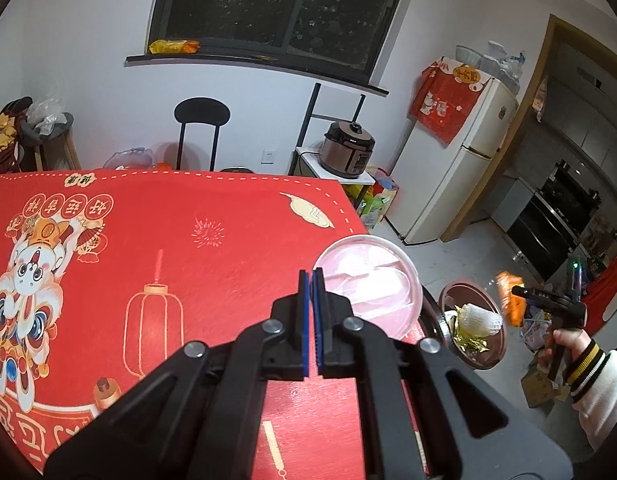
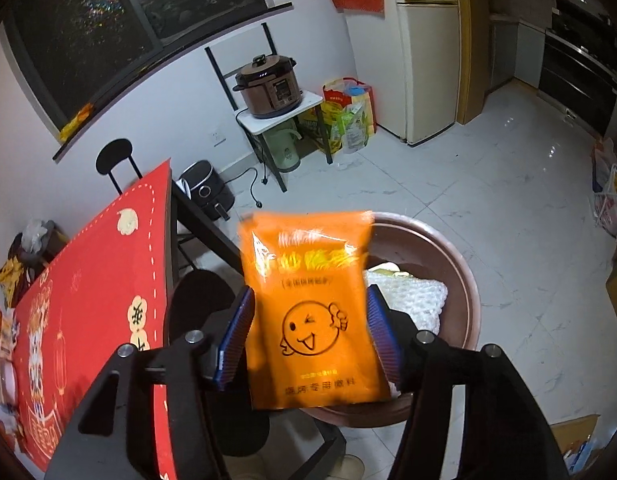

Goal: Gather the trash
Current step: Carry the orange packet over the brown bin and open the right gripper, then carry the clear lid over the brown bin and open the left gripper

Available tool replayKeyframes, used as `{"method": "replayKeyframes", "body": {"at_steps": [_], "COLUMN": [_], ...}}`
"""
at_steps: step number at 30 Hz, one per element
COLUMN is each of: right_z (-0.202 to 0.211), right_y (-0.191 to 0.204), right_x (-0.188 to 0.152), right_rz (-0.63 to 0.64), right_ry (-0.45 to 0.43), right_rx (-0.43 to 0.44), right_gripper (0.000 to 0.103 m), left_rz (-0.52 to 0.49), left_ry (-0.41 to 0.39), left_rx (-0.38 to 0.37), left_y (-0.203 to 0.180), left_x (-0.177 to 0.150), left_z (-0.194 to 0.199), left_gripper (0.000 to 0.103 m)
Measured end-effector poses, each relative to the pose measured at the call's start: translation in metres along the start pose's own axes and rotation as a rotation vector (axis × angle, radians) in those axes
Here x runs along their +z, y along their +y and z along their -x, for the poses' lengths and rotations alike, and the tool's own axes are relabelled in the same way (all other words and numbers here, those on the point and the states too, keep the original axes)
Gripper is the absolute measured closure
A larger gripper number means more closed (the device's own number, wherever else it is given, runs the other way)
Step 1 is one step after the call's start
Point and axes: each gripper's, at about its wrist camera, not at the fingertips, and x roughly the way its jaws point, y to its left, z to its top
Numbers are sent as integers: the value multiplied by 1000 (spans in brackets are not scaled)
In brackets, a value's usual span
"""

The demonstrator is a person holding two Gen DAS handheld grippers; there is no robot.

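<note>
orange packet (image 2: 312,312) over bin (image 2: 460,280), table edge (image 2: 164,240) beside

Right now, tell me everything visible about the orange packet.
The orange packet is a flat, glossy plastic sachet printed with a winking smiley giving a thumbs-up and lines of text. It stands upright between the spread blue pads of the right hand-held gripper, which do not seem to press it, over the round brown bin. Its top edge is blurred.

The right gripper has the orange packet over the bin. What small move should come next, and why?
Probably just draw the right gripper back. Its jaws stand apart around the orange packet, which is blurred and seems loose above the round bin that already holds white foam trash.
</note>
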Motion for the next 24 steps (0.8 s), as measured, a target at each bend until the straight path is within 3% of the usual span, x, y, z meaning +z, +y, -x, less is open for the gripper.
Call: {"method": "replayKeyframes", "body": {"at_steps": [4, 12, 24], "right_z": [11, 63, 152], "right_y": [3, 20, 20], "right_x": [3, 3, -17], "right_rz": [3, 42, 48], "right_ry": [-28, -135, -256], "right_rx": [-1, -52, -109], "right_gripper": [36, 5, 5], "left_rz": [-16, -57, -181], "left_ry": [2, 6, 32], "left_rx": [-20, -87, -251], "left_y": [-7, -27, -96], "left_x": [3, 9, 16], "left_z": [-1, -8, -32], "left_gripper": [97, 97, 97]}}
